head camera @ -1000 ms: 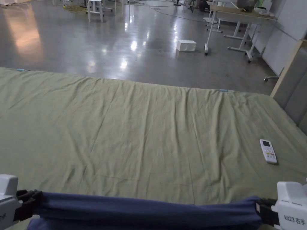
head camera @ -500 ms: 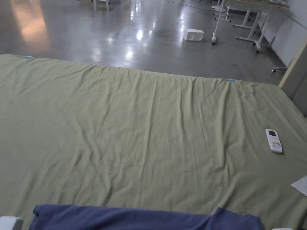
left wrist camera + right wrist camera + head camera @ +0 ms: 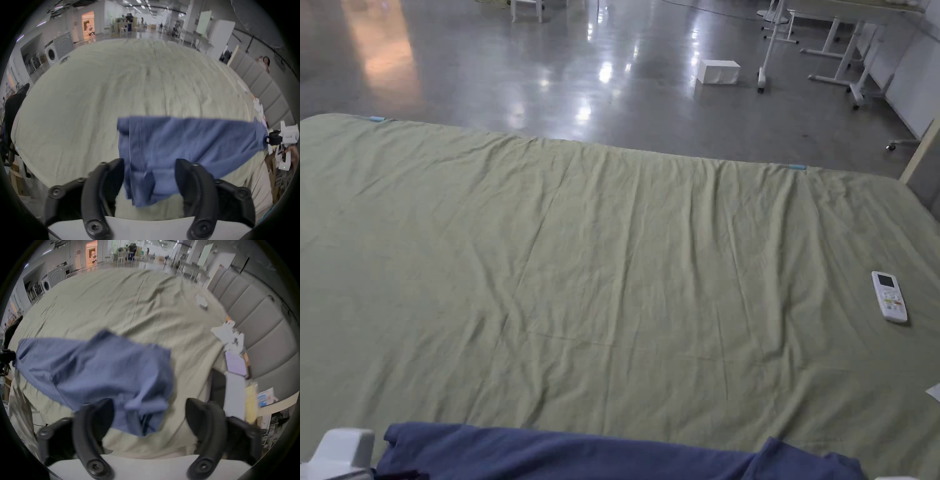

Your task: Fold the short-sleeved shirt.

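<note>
- A wide bed covered by a creased pale green sheet (image 3: 625,262) is seen in the head view, with a glossy grey floor (image 3: 550,69) beyond its far edge at 12 o'clock.
- A white remote control (image 3: 889,297) is located on the sheet at 3 o'clock, well apart from the garment.
- The blue short-sleeved shirt (image 3: 600,453) is spread across the near edge of the sheet at 6 o'clock.
- In the left gripper view, the left gripper (image 3: 150,168) is shown with jaws spread apart; the shirt hem (image 3: 142,186) lies between them without being pressed.
- In the right gripper view, the right gripper (image 3: 149,408) is likewise shown with jaws apart, and a loose shirt corner (image 3: 139,418) lies between them, blurred.
</note>
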`<move>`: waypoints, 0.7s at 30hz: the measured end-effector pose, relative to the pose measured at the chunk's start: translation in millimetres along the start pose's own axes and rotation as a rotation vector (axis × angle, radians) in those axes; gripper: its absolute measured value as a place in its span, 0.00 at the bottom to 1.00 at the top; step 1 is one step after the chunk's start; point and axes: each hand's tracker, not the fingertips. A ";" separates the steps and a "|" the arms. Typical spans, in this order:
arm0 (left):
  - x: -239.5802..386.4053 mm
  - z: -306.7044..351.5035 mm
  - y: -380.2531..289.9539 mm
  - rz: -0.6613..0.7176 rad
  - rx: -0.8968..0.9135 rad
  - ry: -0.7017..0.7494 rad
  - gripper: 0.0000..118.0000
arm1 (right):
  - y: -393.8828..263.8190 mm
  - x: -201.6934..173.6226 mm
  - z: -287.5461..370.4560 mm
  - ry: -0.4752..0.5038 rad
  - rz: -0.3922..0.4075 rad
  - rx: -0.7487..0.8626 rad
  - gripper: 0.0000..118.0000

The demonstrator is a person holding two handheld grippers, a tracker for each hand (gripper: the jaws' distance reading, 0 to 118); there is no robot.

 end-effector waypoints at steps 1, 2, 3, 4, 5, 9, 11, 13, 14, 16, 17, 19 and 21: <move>3.1 3.0 6.5 -0.002 0.039 0.003 0.59 | 9.5 1.1 12.0 -0.022 -0.012 0.059 0.84; 8.7 6.8 13.9 -0.014 0.075 0.005 0.59 | 17.7 2.2 20.8 -0.034 -0.022 0.098 0.84; 15.5 9.9 22.2 -0.023 0.112 0.010 0.59 | 27.1 2.5 29.5 -0.039 -0.042 0.130 0.84; 21.3 11.7 29.3 -0.030 0.149 0.015 0.59 | 35.0 1.2 36.5 -0.053 -0.066 0.175 0.84; 27.4 13.4 36.5 -0.036 0.187 0.016 0.59 | 42.5 -0.2 40.9 -0.054 -0.083 0.239 0.84; 62.9 23.6 63.8 -0.040 0.381 0.021 0.59 | 65.0 -19.4 59.3 -0.055 -0.164 0.530 0.84; 81.3 31.2 74.3 -0.045 0.471 0.037 0.59 | 73.3 -29.0 66.0 -0.043 -0.220 0.656 0.79; 98.4 38.7 81.9 -0.070 0.571 0.051 0.58 | 82.2 -39.5 73.1 -0.041 -0.274 0.762 0.68; 104.7 41.8 84.9 -0.078 0.602 0.071 0.58 | 85.3 -44.0 76.0 -0.044 -0.284 0.806 0.64; 118.6 50.1 89.1 -0.094 0.689 0.095 0.53 | 92.5 -54.3 82.1 -0.073 -0.290 0.895 0.53; 123.9 53.0 90.8 -0.103 0.715 0.110 0.50 | 96.0 -58.3 84.3 -0.085 -0.273 0.937 0.46; 134.5 58.7 94.3 -0.124 0.767 0.143 0.29 | 102.2 -66.7 90.1 -0.116 -0.258 1.008 0.29; 142.5 61.1 97.4 -0.150 0.794 0.185 0.09 | 106.1 -72.3 92.4 -0.120 -0.261 1.022 0.14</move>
